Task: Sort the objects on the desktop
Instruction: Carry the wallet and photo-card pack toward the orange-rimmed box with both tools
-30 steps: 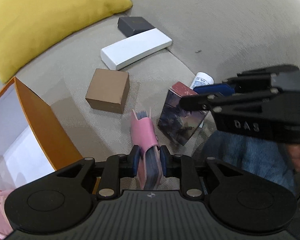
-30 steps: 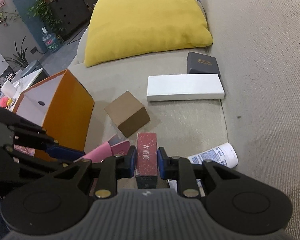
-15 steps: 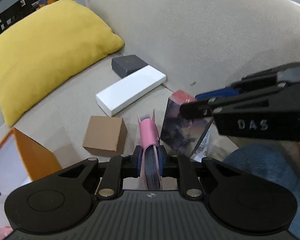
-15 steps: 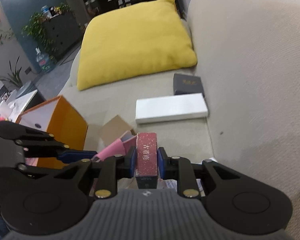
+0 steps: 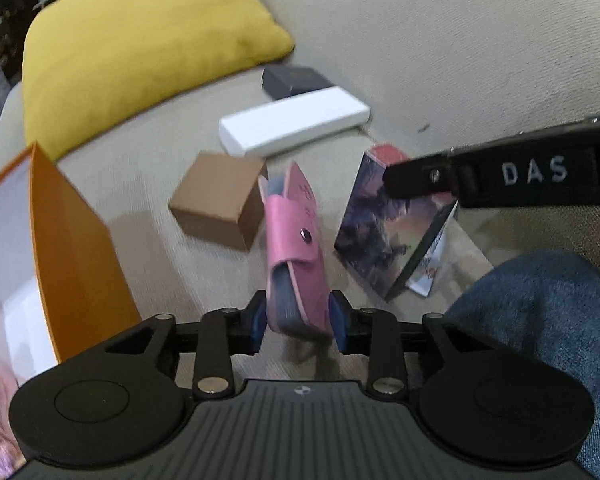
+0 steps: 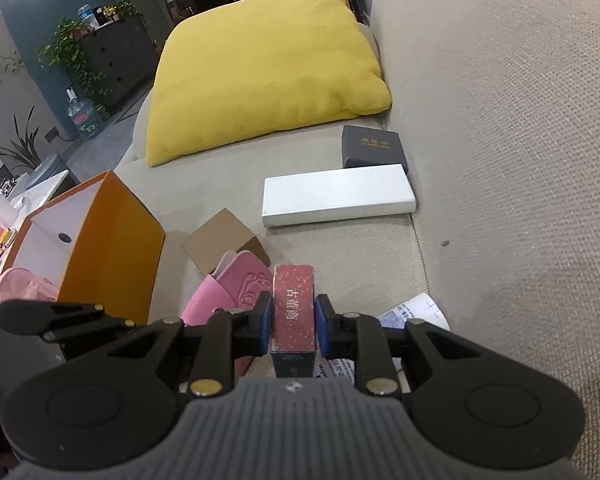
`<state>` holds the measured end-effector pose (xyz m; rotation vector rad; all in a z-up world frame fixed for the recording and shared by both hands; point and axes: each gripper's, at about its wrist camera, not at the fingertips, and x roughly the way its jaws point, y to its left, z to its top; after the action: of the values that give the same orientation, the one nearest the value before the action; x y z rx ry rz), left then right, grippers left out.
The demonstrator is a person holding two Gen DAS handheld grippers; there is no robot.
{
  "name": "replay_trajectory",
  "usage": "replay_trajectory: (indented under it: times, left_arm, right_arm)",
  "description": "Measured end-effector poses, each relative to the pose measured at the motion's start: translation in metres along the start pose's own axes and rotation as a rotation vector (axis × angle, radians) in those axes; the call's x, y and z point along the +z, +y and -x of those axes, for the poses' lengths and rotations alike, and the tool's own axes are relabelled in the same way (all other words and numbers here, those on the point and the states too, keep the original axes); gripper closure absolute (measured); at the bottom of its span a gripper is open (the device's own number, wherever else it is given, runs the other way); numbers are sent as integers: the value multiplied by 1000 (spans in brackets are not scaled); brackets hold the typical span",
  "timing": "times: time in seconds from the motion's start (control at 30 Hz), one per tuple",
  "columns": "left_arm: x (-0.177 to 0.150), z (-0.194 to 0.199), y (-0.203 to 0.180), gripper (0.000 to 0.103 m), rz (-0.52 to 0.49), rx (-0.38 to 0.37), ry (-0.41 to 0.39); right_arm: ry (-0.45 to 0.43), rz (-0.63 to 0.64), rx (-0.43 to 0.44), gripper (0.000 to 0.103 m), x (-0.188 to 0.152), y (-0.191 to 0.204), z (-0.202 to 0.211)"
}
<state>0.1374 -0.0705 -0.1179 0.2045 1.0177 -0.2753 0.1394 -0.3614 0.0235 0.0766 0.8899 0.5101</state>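
A pink snap wallet (image 5: 296, 248) stands tilted between the blue pads of my left gripper (image 5: 298, 320), just above the beige sofa seat (image 5: 160, 248). Its jaws are opening and the pads no longer squeeze it. My right gripper (image 6: 294, 320) is shut on a dark picture box with a red top (image 6: 294, 292), held upright beside the wallet (image 6: 236, 284). In the left wrist view that box (image 5: 380, 232) hangs under the right gripper's black finger (image 5: 420, 180). An open orange box (image 5: 76, 248) stands left of the wallet, also seen as the orange box (image 6: 112, 240) from the right.
On the seat lie a brown cardboard box (image 5: 216, 200), a long white box (image 5: 296, 124) and a dark grey box (image 5: 292, 80). A yellow cushion (image 6: 260, 64) fills the far end. A white tube (image 6: 416, 312) lies under the right gripper. A person's denim knee (image 5: 540, 320) is close right.
The left jaws have spread and the pink wallet has tipped over between them, showing its flat face. The left gripper has sunk toward the seat. The right gripper keeps its hold.
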Motion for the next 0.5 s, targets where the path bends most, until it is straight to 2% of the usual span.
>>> replay_trajectory:
  times: [0.23, 0.33, 0.37, 0.5]
  left_arm:
    - [-5, -4, -1, 66, 26, 12, -17]
    - [-7, 2, -2, 76, 23, 0, -51]
    - [-6, 7, -1, 83, 25, -14, -59]
    - [1, 31, 0, 86, -15, -26, -84]
  right_arm:
    - [2, -6, 6, 79, -2, 0, -1]
    - [2, -9, 7, 79, -3, 0, 0]
    - [0, -9, 7, 79, -3, 0, 0]
    - [-12, -12, 5, 79, -3, 0, 5]
